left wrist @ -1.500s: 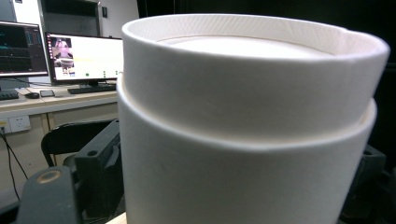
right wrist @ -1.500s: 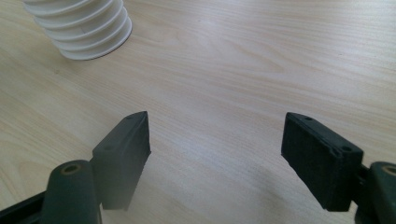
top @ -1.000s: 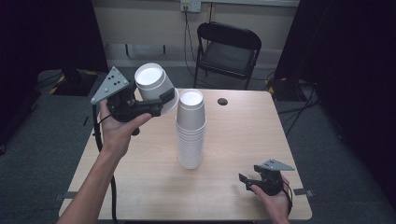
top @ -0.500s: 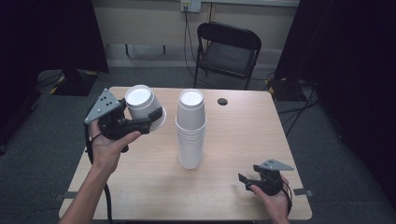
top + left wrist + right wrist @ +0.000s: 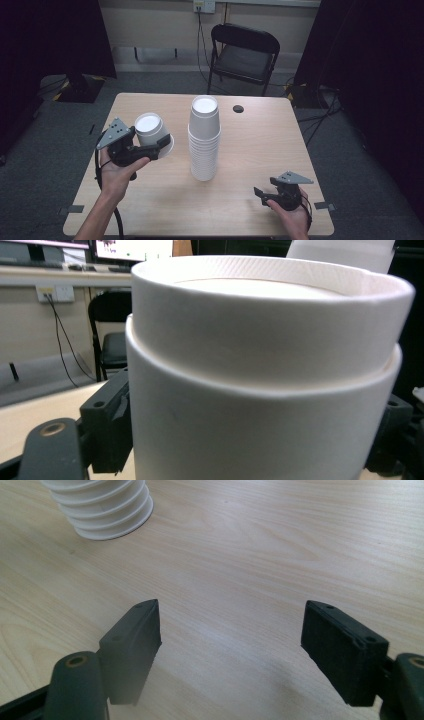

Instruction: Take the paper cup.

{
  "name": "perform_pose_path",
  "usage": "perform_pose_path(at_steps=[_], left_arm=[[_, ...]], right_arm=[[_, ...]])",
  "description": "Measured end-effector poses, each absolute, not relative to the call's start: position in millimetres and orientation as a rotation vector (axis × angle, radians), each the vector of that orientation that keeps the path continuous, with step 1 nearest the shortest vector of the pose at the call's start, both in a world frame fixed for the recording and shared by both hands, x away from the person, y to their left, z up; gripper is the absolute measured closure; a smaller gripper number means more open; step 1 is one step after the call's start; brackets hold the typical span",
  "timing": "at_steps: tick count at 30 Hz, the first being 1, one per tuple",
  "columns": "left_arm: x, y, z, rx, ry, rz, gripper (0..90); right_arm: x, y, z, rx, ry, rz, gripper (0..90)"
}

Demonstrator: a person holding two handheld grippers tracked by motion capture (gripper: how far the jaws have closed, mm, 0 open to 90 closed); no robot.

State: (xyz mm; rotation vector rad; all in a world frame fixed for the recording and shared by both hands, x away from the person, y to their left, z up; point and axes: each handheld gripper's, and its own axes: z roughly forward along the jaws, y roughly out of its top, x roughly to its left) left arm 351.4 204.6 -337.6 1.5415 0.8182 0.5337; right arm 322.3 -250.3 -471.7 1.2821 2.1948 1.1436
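Note:
A tall stack of upturned white cups [image 5: 204, 140] stands mid-table, and its lowest rims [image 5: 105, 505] show at the top left of the right gripper view. My left gripper [image 5: 157, 142] is shut on one white cup [image 5: 148, 127], base up and tilted, held above the table's left part and apart from the stack. Up close, the held cup [image 5: 260, 390] sits between the left gripper [image 5: 250, 440] jaws, its wall stepped. My right gripper [image 5: 260, 194] rests near the front right edge, open, nothing between the jaws [image 5: 232, 645].
The wooden table [image 5: 260, 135] has a small dark round hole [image 5: 238, 108] behind the stack. A black folding chair [image 5: 243, 52] stands beyond the far edge. Black curtains hang on both sides of the room.
My left hand has carried the held cup down and back toward the near left, away from the stack's top. The right gripper has stayed put.

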Motion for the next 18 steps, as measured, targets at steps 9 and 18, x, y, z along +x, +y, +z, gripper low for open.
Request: perform_pose_path(at_steps=[9, 18], left_arm=[[341, 209, -361, 1.578, 0.811, 0.491, 16.1], [332, 193, -386, 1.608, 0.768, 0.376, 16.1]], right_arm=[[318, -243, -468, 1.216, 2.228, 1.135, 26.2], [311, -231, -457, 1.157, 2.242, 1.216, 26.2]])
